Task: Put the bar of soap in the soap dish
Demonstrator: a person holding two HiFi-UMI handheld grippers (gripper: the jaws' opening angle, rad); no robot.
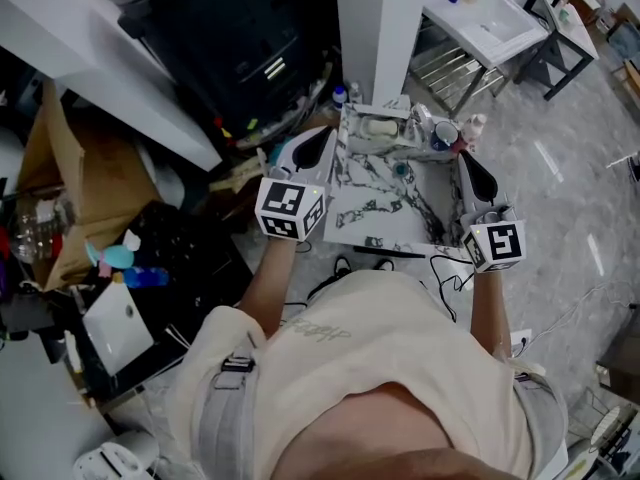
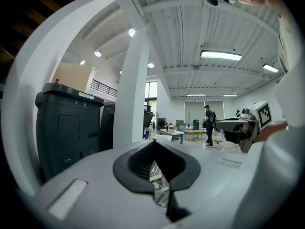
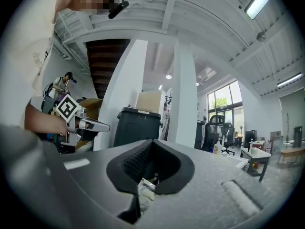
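Note:
A small marble-patterned table (image 1: pixel 375 213) stands in front of me in the head view. At its far end lies a pale oblong piece (image 1: pixel 379 126) that looks like the bar of soap, resting on a grey holder (image 1: pixel 392 144); I cannot tell whether that is the soap dish. My left gripper (image 1: pixel 318 142) hovers level over the table's left edge, jaws shut and empty. At the right edge my right gripper (image 1: pixel 469 164) is also shut and holds nothing. Each gripper view shows its own closed jaws, left (image 2: pixel 159 175) and right (image 3: pixel 143 185).
Small bottles and jars (image 1: pixel 446 133) crowd the table's far right corner, and a teal bit (image 1: pixel 401 169) lies mid-table. A white pillar (image 1: pixel 383 28) and a black bin (image 1: pixel 230 38) stand behind. Cardboard (image 1: pixel 80 188) and clutter fill the left; cables (image 1: pixel 445 268) trail on the floor.

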